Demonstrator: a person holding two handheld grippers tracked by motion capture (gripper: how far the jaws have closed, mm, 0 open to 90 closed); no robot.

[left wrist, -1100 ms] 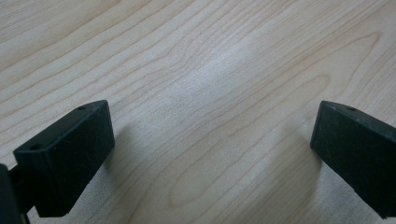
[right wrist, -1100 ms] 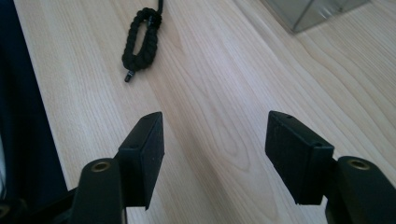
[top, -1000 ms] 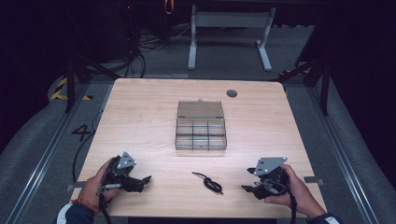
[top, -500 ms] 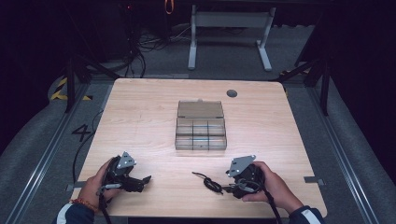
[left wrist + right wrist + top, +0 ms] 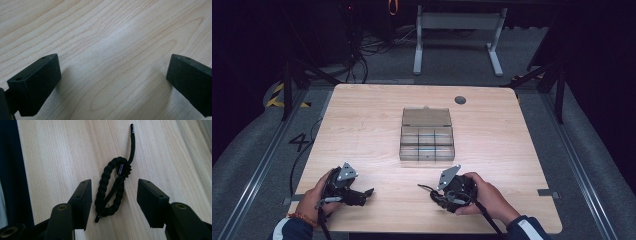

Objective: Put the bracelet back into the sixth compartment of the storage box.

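A black braided cord loop (image 5: 103, 183) with a loose straight end lies flat on the wooden table (image 5: 362, 125), near the front edge. My right gripper (image 5: 115, 192) straddles it: the loop sits between the two jaws, and neither pad touches it. Those jaws have just been closing and still stand apart. In the high view the right gripper (image 5: 439, 195) covers most of the cord (image 5: 424, 187), with a hand behind it. My left gripper (image 5: 364, 192) rests at the front left, its jaws wide open over bare wood (image 5: 113, 75).
A clear plastic compartment box (image 5: 427, 137) with its lid open stands in the middle of the table, beyond both grippers. A dark round grommet (image 5: 460, 100) sits near the far edge. The table's front edge lies just behind both hands.
My right gripper has slid left along the front of the table from the right side until its jaws stand over the cord. The left gripper has stayed put.
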